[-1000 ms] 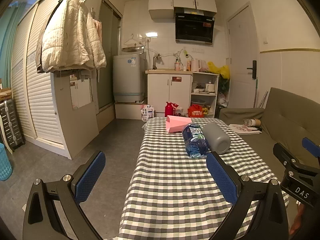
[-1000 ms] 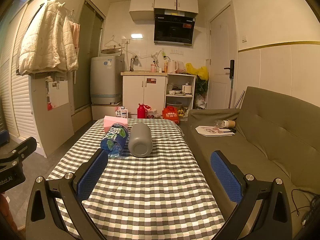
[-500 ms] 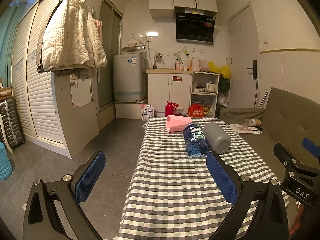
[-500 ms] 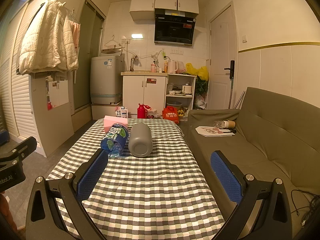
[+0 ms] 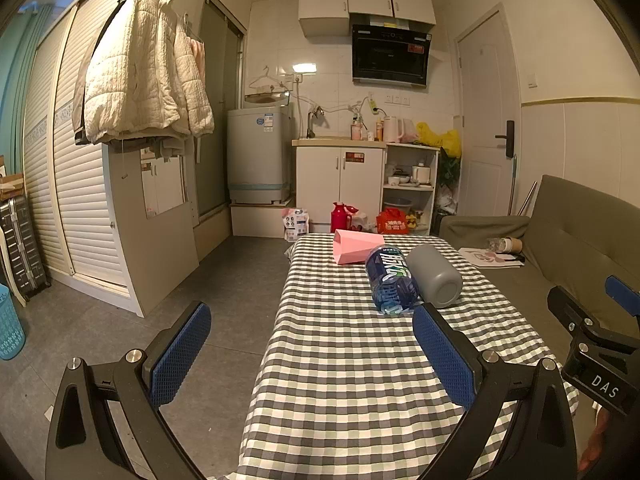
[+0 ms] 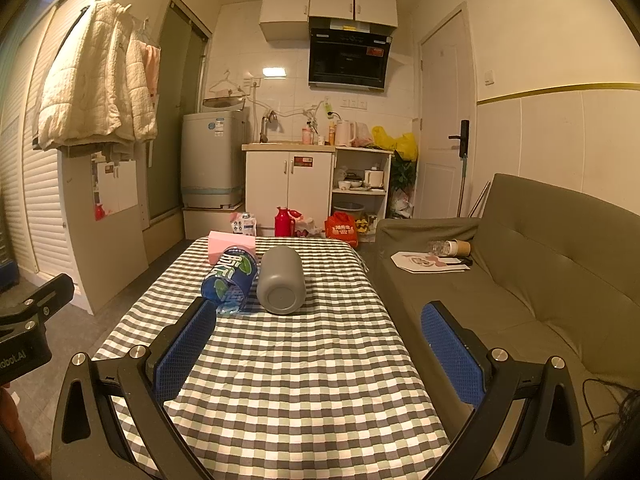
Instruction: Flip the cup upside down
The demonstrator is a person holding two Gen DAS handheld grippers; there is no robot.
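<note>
A grey cup (image 5: 434,275) lies on its side on the checked tablecloth (image 5: 360,360), its flat base toward me; it also shows in the right wrist view (image 6: 281,280). A blue-labelled water bottle (image 5: 390,279) lies beside it on the left, touching it (image 6: 230,276). My left gripper (image 5: 312,354) is open and empty, held near the table's front left. My right gripper (image 6: 318,354) is open and empty, over the table's near end, well short of the cup.
A pink box (image 5: 354,249) lies behind the bottle. A sofa (image 6: 540,272) runs along the table's right side, with papers and a paper cup on it. Bare floor (image 5: 200,300) lies left of the table. Kitchen cabinets stand at the back.
</note>
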